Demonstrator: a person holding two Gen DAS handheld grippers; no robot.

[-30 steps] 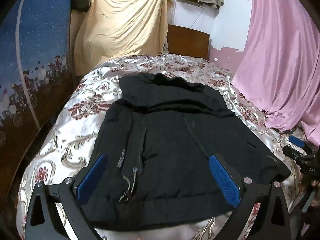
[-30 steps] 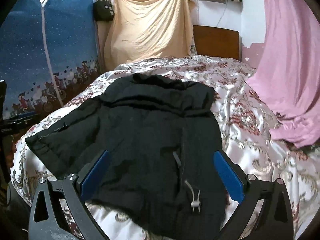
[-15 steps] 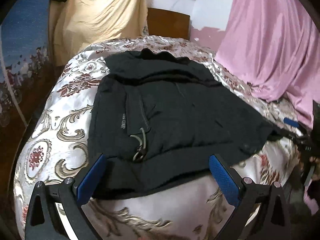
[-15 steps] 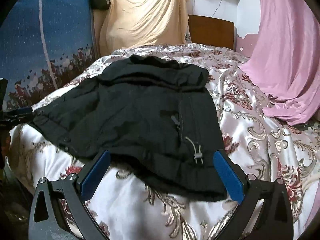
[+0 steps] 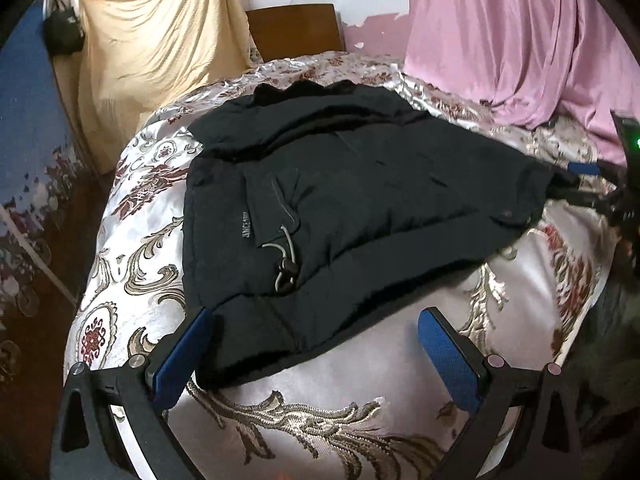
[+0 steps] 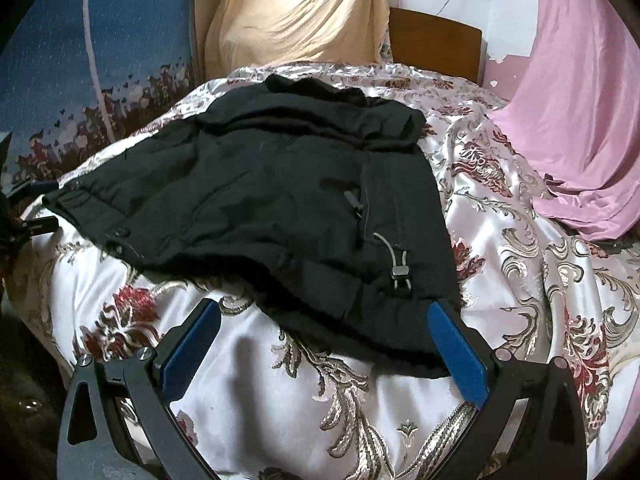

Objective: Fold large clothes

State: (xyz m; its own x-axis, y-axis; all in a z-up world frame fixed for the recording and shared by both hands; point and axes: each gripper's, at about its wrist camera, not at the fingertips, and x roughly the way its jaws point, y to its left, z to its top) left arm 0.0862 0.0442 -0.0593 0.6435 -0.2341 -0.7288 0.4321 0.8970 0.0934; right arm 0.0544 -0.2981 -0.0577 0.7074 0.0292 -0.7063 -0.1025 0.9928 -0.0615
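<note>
Both grippers have drawn back from the black jacket (image 5: 360, 200) since a second ago; its hem, which sat between my fingers then, now lies ahead of them. From the left wrist view I see my left gripper (image 5: 312, 344) with its fingers spread wide and empty, the left blue pad just beside the hem's near corner. My right gripper (image 6: 324, 340) is likewise wide apart, holding nothing, its right pad at the hem's other corner; touching or not, I can't quite tell. The jacket lies flat on the bed (image 5: 132, 240), over the floral satin bedspread, one sleeve (image 6: 88, 200) stretched toward the bed's edge. A drawcord toggle (image 6: 400, 272) rests near the hem. A pink curtain (image 6: 580, 100) hangs beyond.
</note>
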